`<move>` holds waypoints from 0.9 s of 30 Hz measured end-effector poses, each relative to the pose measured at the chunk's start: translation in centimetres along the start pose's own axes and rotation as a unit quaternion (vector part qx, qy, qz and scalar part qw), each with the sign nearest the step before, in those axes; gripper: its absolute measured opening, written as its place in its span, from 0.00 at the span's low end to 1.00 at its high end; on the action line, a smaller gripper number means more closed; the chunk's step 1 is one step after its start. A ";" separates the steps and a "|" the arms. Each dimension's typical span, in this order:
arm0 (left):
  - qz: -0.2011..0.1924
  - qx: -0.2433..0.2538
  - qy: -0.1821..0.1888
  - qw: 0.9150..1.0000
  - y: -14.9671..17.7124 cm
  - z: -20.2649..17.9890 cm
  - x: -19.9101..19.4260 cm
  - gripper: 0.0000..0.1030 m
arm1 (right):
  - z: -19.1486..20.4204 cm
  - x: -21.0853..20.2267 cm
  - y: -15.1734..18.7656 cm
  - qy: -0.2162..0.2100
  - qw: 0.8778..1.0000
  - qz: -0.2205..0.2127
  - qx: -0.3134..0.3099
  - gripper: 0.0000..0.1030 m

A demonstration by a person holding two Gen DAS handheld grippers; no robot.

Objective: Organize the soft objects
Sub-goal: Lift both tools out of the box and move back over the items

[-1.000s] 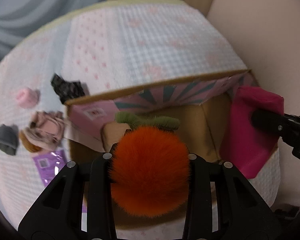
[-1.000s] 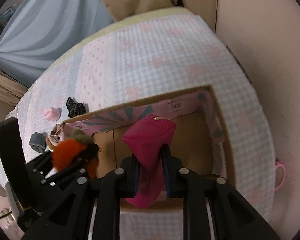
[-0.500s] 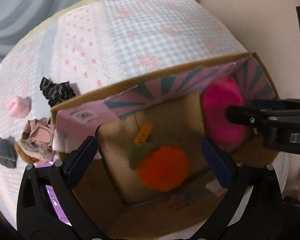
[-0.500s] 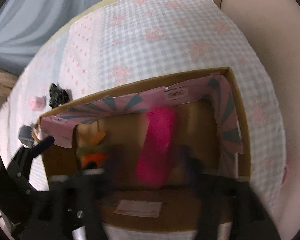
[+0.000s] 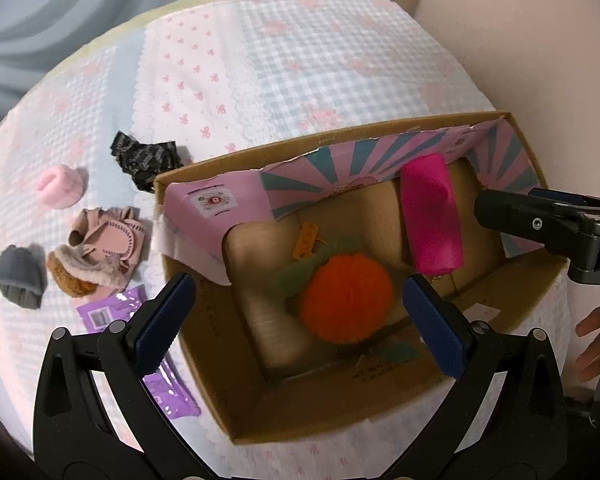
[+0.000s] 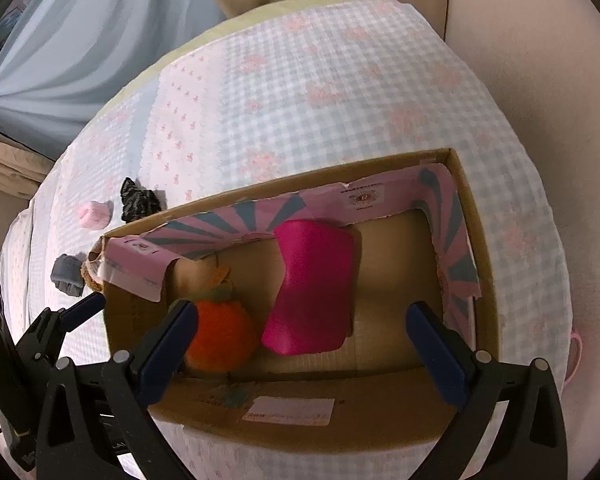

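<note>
Clearly both tools hung above the cardboard box [image 5: 380, 420] with their jaws spread wide and holding nothing: the left gripper [image 5: 300, 324] over the box's left half, the right gripper [image 6: 302, 346] over its middle. Inside lay the orange plush fruit [image 5: 346, 296] and, just beside it to the right, the magenta pouch [image 6: 314, 288], its long axis running from the near wall toward the striped pink flap [image 5: 340, 178]. What remained to be gathered lay on the bed [image 5: 300, 60] outside the box, all off to the left: a pink puff [image 5: 60, 188], a black fabric scrap [image 5: 144, 160], a pair of fuzzy pink slippers [image 5: 100, 252], a grey soft piece [image 5: 20, 278] and a purple packet [image 5: 108, 312]. By my reading the left gripper was the nearer one, and the coming reach would have to swing leftward and down past the box's left wall. From the left wrist all five loose pieces showed, along with the right tool's finger intruding at the right edge. From the right wrist the slippers were almost hidden behind the box corner and the purple packet did not appear, but the pouch's full outline and the box's right wall showed plainly.
</note>
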State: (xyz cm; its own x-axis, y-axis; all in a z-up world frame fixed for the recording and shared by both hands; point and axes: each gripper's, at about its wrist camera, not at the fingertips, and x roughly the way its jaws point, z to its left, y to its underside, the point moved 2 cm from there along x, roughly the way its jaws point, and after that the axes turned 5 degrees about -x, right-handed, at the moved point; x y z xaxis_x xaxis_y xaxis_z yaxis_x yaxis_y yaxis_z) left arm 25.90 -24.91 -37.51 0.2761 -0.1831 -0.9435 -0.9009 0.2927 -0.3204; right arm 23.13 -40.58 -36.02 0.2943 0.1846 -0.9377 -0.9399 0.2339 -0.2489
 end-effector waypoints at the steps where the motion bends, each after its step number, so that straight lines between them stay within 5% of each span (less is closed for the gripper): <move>1: -0.002 -0.001 0.001 1.000 0.0 0.0 -0.3 1.00 | 0.1 -0.4 0.1 0.002 1.000 -0.003 0.000 1.00; 12: -0.055 -0.008 -0.004 0.998 0.9 1.1 -7.9 1.00 | 3.2 -8.0 1.9 0.017 0.998 -0.051 -0.014 1.00; 27: -0.170 -0.052 -0.030 0.984 5.3 4.0 -25.7 1.00 | 11.0 -23.5 7.1 0.040 0.983 -0.158 -0.080 1.00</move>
State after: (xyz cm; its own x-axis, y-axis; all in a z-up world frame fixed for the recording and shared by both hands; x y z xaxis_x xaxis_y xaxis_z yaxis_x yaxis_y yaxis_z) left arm 15.36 -14.87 -15.27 0.5838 -0.1977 -0.7874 -0.7814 0.1264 -0.6111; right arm 11.44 -32.75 -13.11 0.5673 0.0489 -0.8221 -0.8209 0.1134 -0.5597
